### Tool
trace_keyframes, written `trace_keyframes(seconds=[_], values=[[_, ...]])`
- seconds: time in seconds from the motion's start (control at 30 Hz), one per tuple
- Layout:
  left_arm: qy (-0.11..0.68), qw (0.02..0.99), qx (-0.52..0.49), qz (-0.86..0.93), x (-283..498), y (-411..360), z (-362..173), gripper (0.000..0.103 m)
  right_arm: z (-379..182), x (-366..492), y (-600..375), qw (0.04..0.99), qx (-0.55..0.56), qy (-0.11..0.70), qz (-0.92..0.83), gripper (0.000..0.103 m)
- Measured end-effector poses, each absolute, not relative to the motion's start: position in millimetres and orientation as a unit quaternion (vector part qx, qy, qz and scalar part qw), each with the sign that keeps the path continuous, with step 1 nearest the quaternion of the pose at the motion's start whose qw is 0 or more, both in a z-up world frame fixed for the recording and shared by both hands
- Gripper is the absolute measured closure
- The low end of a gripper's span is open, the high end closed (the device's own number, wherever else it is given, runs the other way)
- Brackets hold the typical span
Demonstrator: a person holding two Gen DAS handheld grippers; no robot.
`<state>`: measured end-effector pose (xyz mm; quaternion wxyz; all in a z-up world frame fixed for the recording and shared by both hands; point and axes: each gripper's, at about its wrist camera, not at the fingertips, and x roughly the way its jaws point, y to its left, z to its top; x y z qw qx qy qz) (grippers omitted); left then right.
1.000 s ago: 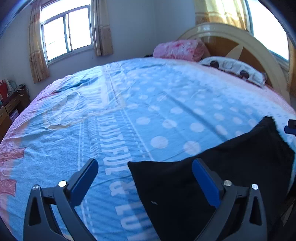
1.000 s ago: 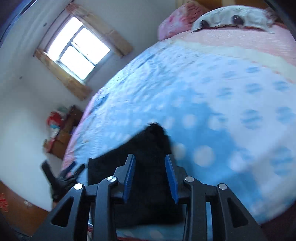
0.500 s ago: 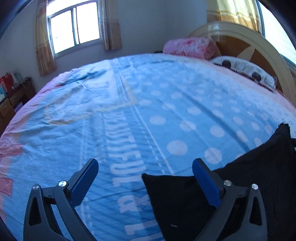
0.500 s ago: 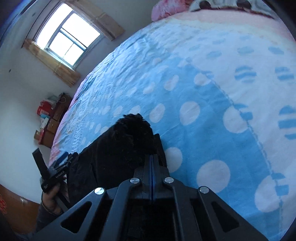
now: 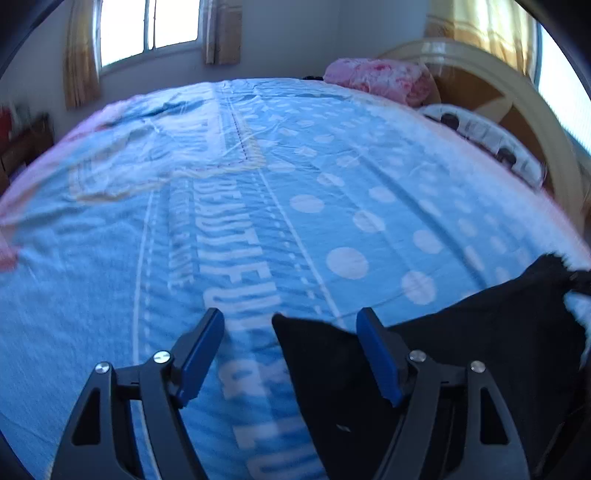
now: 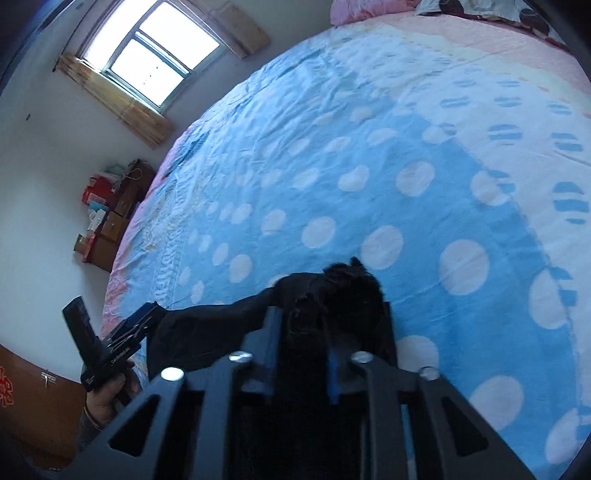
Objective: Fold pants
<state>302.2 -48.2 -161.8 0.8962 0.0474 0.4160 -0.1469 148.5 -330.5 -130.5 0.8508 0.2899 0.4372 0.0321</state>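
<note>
I see black pants (image 5: 461,354) lying on the bed (image 5: 258,229) near its close edge, on the blue dotted bedspread (image 6: 332,177). One corner of the pants sits between the blue pads of my left hand-held gripper (image 5: 291,354); jaws there are spread and have just been closing in, pads not pressing cloth, the right pad (image 5: 376,354) over the fabric, the left pad over bare bedspread lettering. My right hand-held gripper (image 6: 332,365) has its jaws pressed nearly together, pinching a bunched-up bit of the pants (image 6: 332,295), which stick up as a dark tuft just beyond the fingertips. From the right wrist view the pants stretch from that pinch toward the left hand-held gripper (image 6: 136,325), which is held by a hand (image 6: 107,398) at the bed's edge. Relative to the bed: pink pillow (image 5: 380,79) and a white patterned pillow (image 5: 487,140) at the head, against the rounded headboard (image 5: 517,110); window (image 5: 147,26) with curtains on the wall past the far side; cluttered wooden drawers (image 6: 110,221) beside it, by the wall
</note>
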Motion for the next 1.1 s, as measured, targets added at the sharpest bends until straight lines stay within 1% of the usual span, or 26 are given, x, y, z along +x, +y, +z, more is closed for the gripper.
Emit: trace_keyframes(seconds=[0.03, 0.1, 0.13, 0.2, 0.3, 0.37, 0.43, 0.47, 0.53, 0.57, 0.6, 0.7, 0.77, 0.8, 0.83, 0.87, 0.97, 1.03, 1.1], values=[[0.404, 0.901, 0.078, -0.135, 303.3, -53.2, -166.0, 0.022, -122.4, 145.3, -325.2, 0.860, 0.277, 0.427, 0.032, 0.095], [0.403, 0.904, 0.074, -0.124, 307.4, -52.9, -170.8, 0.013, -115.6, 141.8, -325.1, 0.875, 0.241, 0.419, 0.000, 0.096], [0.402, 0.905, 0.077, -0.119, 308.1, -53.7, -170.4, 0.012, -124.0, 143.8, -332.1, 0.869, 0.243, 0.431, -0.009, 0.096], [0.401, 0.906, 0.073, -0.113, 308.4, -50.7, -171.4, 0.008, -149.7, 143.9, -352.1, 0.844, 0.300, 0.445, -0.008, 0.096], [0.403, 0.906, 0.065, -0.108, 310.2, -45.2, -170.8, 0.005, -145.4, 143.1, -345.1, 0.854, 0.275, 0.442, -0.001, 0.095], [0.405, 0.907, 0.060, -0.104, 309.1, -43.2, -167.6, 0.004, -146.1, 141.9, -350.6, 0.849, 0.299, 0.436, 0.003, 0.093], [0.396, 0.911, 0.041, -0.102, 300.8, -38.0, -156.3, 0.005, -144.3, 136.0, -353.6, 0.847, 0.312, 0.430, 0.009, 0.079], [0.385, 0.916, 0.026, -0.105, 290.3, -34.2, -146.0, 0.005, -140.2, 131.1, -352.7, 0.850, 0.309, 0.428, 0.008, 0.076], [0.366, 0.924, 0.018, -0.111, 269.4, -31.9, -130.4, 0.005, -122.8, 112.2, -347.2, 0.866, 0.273, 0.419, -0.017, 0.042], [0.356, 0.928, 0.019, -0.110, 257.4, -32.3, -123.2, 0.002, -112.7, 100.7, -344.2, 0.877, 0.251, 0.409, -0.033, 0.040], [0.349, 0.930, 0.016, -0.112, 244.4, -33.9, -117.5, 0.000, -105.7, 92.1, -341.5, 0.883, 0.240, 0.401, -0.039, 0.040], [0.353, 0.924, 0.013, -0.143, 214.8, -46.4, -116.3, 0.000, -96.2, 61.5, -332.8, 0.888, 0.244, 0.390, -0.021, 0.040], [0.361, 0.919, 0.029, -0.158, 197.1, -58.8, -125.0, 0.000, -98.6, 48.9, -319.7, 0.884, 0.236, 0.404, -0.011, 0.041], [0.373, 0.913, 0.043, -0.162, 191.4, -66.6, -134.3, 0.000, -103.6, 44.1, -312.2, 0.881, 0.228, 0.416, -0.010, 0.049], [0.385, 0.906, 0.053, -0.165, 189.7, -71.9, -142.8, 0.000, -112.8, 41.4, -306.0, 0.872, 0.221, 0.436, -0.012, 0.071], [0.400, 0.899, 0.060, -0.168, 188.0, -76.9, -154.4, 0.000, -120.5, 39.2, -304.9, 0.867, 0.217, 0.449, -0.019, 0.080], [0.419, 0.890, 0.037, -0.175, 189.5, -76.2, -169.0, 0.000, -143.3, 33.1, -310.3, 0.851, 0.232, 0.469, -0.033, 0.083], [0.420, 0.889, 0.031, -0.181, 190.3, -74.3, -167.9, 0.000, -136.4, 29.2, -312.7, 0.853, 0.242, 0.461, -0.026, 0.092], [0.416, 0.889, 0.039, -0.188, 190.2, -75.6, -169.4, 0.000, -127.6, 27.6, -311.9, 0.860, 0.226, 0.457, -0.024, 0.093]])
